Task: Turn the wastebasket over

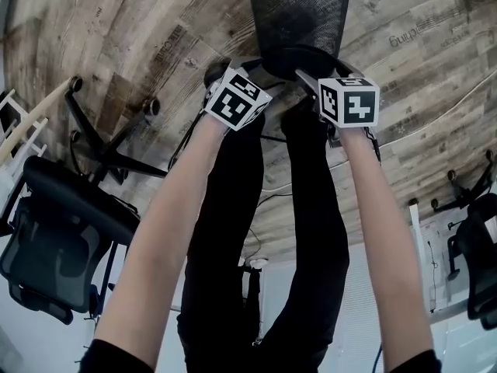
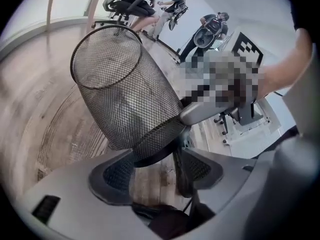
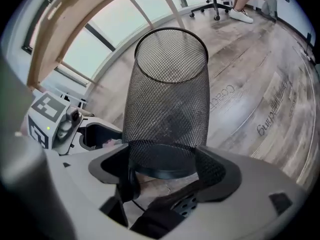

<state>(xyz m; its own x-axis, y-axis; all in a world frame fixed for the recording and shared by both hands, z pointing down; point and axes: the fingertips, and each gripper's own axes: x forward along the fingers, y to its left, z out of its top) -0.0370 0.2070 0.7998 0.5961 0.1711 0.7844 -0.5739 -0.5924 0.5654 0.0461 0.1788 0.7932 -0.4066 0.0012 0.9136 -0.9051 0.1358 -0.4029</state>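
A black wire-mesh wastebasket (image 1: 299, 14) is tipped over, its solid base toward me and its open rim pointing away. Both grippers meet at that base. In the left gripper view the wastebasket (image 2: 125, 94) slants up to the left, and my left gripper (image 2: 157, 171) has the base's edge between its widely spread pads. The right gripper's finger (image 2: 205, 111) presses the basket's side. In the right gripper view the base of the wastebasket (image 3: 167, 94) fills the gap of my right gripper (image 3: 162, 171), touching both pads. From above, the left gripper (image 1: 260, 67) and right gripper (image 1: 311, 74) flank the base.
The floor is grey wood planks (image 1: 140, 37). A black office chair (image 1: 54, 239) stands at the left, its wheeled base (image 1: 116, 146) near my left arm. Another chair (image 1: 474, 255) is at the right. My own legs (image 1: 256, 247) stand just behind the grippers. Seated people (image 2: 165, 9) are far off.
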